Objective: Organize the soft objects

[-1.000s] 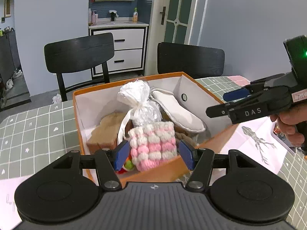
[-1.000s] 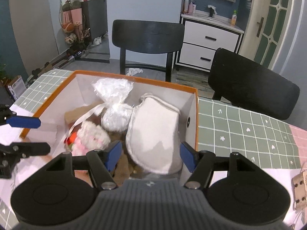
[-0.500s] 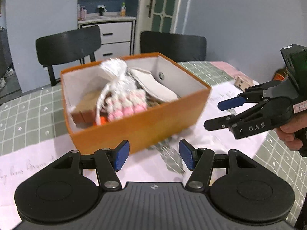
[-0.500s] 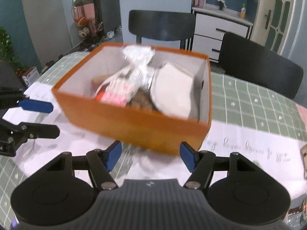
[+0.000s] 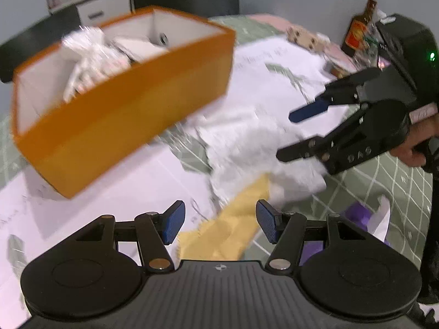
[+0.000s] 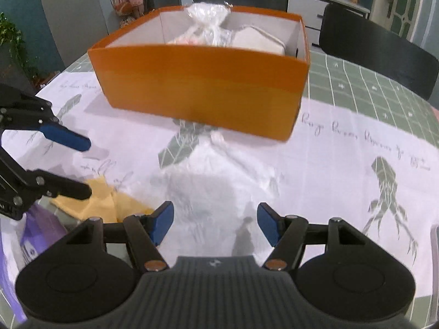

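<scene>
An orange box point(image 6: 203, 85) stands on the table and holds soft things: a tied clear bag point(image 6: 208, 24) and a white slipper point(image 6: 258, 41). It also shows in the left wrist view point(image 5: 120, 109), blurred. A white plastic-wrapped soft bundle point(image 6: 216, 181) lies in front of the box, also seen in the left wrist view point(image 5: 258, 148). A yellow cloth point(image 5: 233, 224) lies beside it, also seen in the right wrist view point(image 6: 98, 200). My left gripper point(image 5: 219, 224) is open over the yellow cloth. My right gripper point(image 6: 215, 226) is open just before the white bundle.
A purple package point(image 6: 38, 235) lies at the near left of the right wrist view. A brown bottle point(image 5: 359, 33) and small items stand at the table's far side. Black chairs point(image 6: 378, 46) stand behind the table. The tablecloth point(image 6: 356, 148) is white with drawings over green checks.
Both grippers have pulled back from the box and dropped lower toward the table. The white bundle and yellow cloth have come into view. Both stay open.
</scene>
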Demonstrator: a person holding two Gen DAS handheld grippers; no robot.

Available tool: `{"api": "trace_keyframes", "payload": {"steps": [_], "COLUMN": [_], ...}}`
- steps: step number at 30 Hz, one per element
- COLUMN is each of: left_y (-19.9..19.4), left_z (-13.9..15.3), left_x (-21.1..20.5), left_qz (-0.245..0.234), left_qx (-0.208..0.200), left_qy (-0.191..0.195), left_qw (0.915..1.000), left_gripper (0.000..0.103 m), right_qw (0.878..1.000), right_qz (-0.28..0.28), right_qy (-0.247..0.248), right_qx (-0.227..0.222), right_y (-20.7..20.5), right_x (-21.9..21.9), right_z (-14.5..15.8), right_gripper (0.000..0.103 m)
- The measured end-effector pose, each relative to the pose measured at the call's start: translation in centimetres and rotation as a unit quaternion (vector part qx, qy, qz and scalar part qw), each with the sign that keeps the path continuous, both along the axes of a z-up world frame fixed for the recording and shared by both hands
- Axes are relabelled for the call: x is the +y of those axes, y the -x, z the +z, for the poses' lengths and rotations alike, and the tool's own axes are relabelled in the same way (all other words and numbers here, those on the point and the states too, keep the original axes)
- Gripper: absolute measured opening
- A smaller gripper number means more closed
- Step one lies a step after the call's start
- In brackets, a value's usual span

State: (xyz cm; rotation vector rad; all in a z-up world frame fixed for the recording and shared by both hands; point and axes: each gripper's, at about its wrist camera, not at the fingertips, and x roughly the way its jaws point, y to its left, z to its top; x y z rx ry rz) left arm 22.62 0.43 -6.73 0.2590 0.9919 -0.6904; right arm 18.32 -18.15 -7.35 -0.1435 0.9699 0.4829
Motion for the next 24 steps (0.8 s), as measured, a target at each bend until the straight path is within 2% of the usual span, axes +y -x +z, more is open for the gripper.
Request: {"api": "trace_keyframes", "payload": {"steps": [3, 7, 16, 19, 20, 22, 23, 24], "left_y": [-0.7, -1.7, -3.3, -3.4, -3.4, -3.3, -3.2, -3.1], "left_z": [-1.0, -1.6, -3.1, -3.3, -3.3, -3.2, -3.2, -3.1], "left_x": [-0.3, -0.3, -0.9, -1.0, -1.1, -1.4, -1.4, -1.5], "left_qz": [-0.016, -0.029, -0.046, -0.049, -0.049, -0.052, -0.053, -0.051], "left_qx": [0.030, 0.048, 0.068, 0.067, 0.066, 0.061, 0.055, 0.047], "left_qy": [-0.003, -0.008, -0.025, -0.025, -0.027, -0.035, -0.040, -0.050], "left_qw": [0.9994, 0.9984, 0.9963, 0.9962, 0.9963, 0.9962, 0.9963, 0.9964], "left_gripper": [0.070, 0.070, 0.068, 0.068, 0.068, 0.060, 0.045, 0.029], "right_qw": [1.000, 1.000, 0.999, 0.999, 0.999, 0.998, 0.998, 0.998], "right_qz": [-0.001, 0.011, 0.035, 0.047, 0.049, 0.053, 0.054, 0.056], "right_qy": [-0.004, 0.012, 0.004, 0.007, 0.009, 0.009, 0.008, 0.009], "right_qx": [0.003, -0.002, 0.019, 0.020, 0.017, 0.010, 0.006, 0.004], "right_y": [0.2, 0.4, 0.4, 0.5, 0.5, 0.5, 0.5, 0.4], "right_x": [-0.6, -1.0, -1.6, -1.2, -1.1, -0.9, -0.8, -0.6], "right_z": [-0.3, -0.8, -2.0, -2.5, -2.5, -2.5, -2.4, -2.2], "right_gripper": [0.068, 0.072, 0.073, 0.070, 0.064, 0.044, 0.025, 0.013]}}
